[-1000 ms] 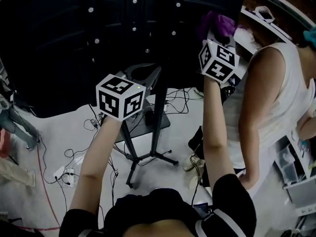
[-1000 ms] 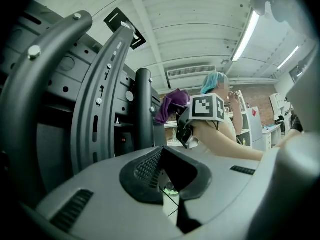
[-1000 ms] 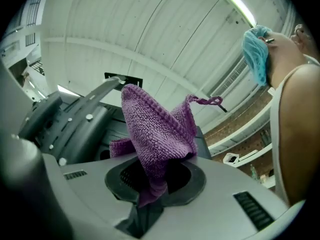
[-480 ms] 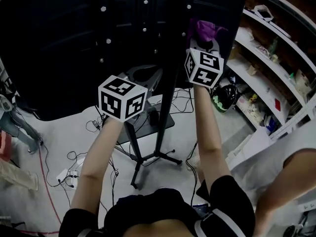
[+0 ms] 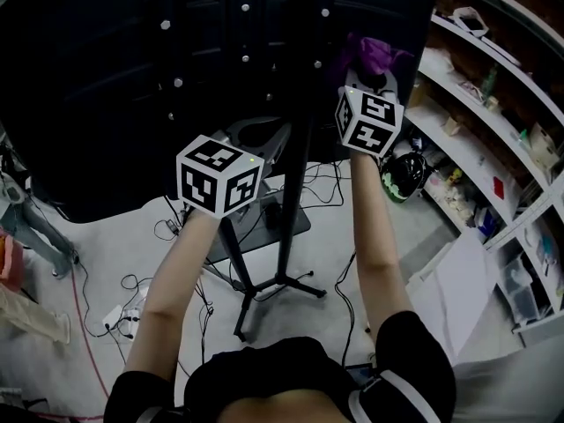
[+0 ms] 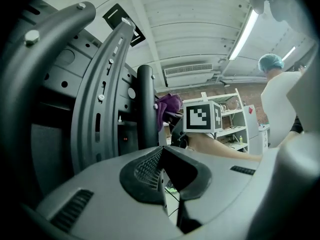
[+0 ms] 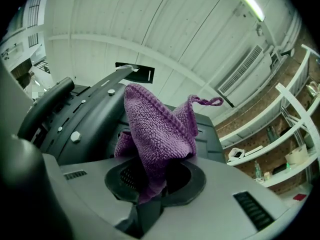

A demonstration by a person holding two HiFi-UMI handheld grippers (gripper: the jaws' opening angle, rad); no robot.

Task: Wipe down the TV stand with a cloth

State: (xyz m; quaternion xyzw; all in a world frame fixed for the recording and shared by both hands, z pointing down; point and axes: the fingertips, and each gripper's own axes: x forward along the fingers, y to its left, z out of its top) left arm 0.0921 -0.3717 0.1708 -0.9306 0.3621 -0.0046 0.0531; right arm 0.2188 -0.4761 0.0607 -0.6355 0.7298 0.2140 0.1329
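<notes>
The right gripper (image 7: 150, 186) is clamped tight on the purple cloth (image 7: 157, 129). The cloth is bunched and sticks up past the jaw tips, loop tag at its top right. Straight ahead and left of those jaws is the dark bracket of the TV stand (image 7: 85, 109), cloth right up against it (actual contact hard to confirm). White shelves (image 5: 493, 148) sit well off to this gripper's right. The left gripper (image 6: 165, 179) has its jaws closed together with nothing between them. The stand's upright pole (image 6: 146, 109) is just ahead of it, with curved metal arms further to its left. Ahead-right of it is the other gripper's marker cube (image 6: 201, 116), and a person (image 6: 280, 104) in a white top stands far right. Cables (image 5: 132, 285) lie on the floor below both grippers
</notes>
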